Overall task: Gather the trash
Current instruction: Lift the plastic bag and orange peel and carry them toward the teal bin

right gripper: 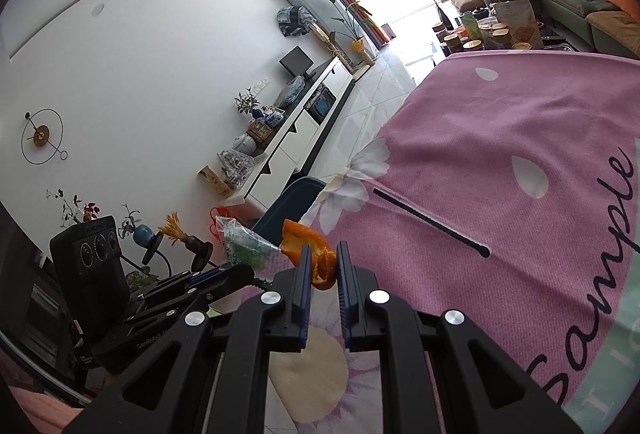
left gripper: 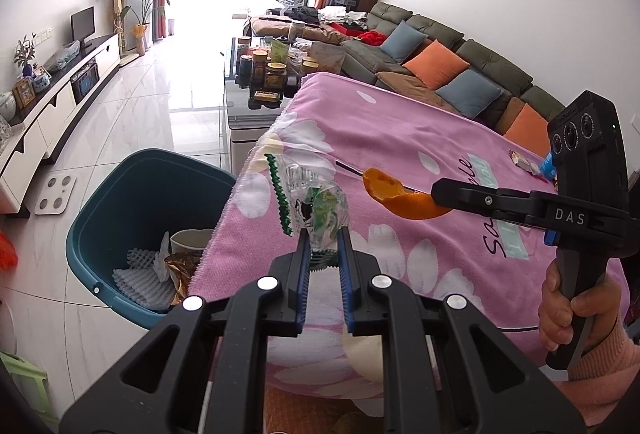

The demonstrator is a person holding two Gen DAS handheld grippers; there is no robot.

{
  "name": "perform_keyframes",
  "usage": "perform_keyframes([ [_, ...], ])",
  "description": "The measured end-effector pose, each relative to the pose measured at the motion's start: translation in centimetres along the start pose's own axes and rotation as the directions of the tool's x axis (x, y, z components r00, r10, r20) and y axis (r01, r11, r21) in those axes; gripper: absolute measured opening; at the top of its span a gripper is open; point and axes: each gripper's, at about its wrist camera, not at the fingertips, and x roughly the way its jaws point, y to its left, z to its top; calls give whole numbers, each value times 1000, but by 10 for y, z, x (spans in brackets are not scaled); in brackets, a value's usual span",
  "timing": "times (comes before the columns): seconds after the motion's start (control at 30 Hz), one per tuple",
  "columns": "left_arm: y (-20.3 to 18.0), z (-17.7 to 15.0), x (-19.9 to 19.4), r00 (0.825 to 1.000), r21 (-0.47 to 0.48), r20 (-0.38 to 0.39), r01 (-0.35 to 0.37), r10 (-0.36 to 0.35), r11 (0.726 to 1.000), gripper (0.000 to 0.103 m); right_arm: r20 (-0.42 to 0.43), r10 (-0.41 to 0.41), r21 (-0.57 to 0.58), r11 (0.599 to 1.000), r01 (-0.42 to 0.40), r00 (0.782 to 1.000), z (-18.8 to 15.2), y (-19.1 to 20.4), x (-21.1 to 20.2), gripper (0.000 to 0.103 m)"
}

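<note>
Left gripper (left gripper: 324, 240), closest to the left wrist lens, is clamped on a crumpled clear plastic wrapper (left gripper: 310, 202) with green print, held above the near-left edge of the pink flowered cloth (left gripper: 400, 122). Beside that edge, on the floor, stands a teal bin (left gripper: 120, 190) containing foam netting and a paper cup. Over the cloth, the right gripper (left gripper: 440, 200) pinches an orange peel (left gripper: 400, 194). Right wrist view: right gripper (right gripper: 324, 262) jaws closed on the orange peel (right gripper: 308, 246) above the cloth (right gripper: 500, 138); a thin black stick (right gripper: 430, 222) lies flat on the cloth, apart from the peel; the left gripper (right gripper: 240, 272) carries the wrapper (right gripper: 244, 244) just beside the peel.
</note>
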Motion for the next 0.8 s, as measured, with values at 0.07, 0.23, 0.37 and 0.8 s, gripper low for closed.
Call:
perform_keyframes([
  [0.07,2,0,-1,1000,-2,3,-4,4,1000,14,-1,1,-5,1000,-1,1000,1,2,1,11],
  [0.23,4,0,-4,1000,-8,10,-11,11,1000,14,-8,6,-12,1000,-6,1000,1,7,5,11],
  [0.37,8,-1,-6,1000,-13,14,-17,17,1000,14,-16,12,-16,1000,-12,1000,2,10,9,11],
  [0.8,20,-1,-11,999,-29,24,-37,37,999,14,-26,26,-27,999,-27,999,7,18,18,11],
])
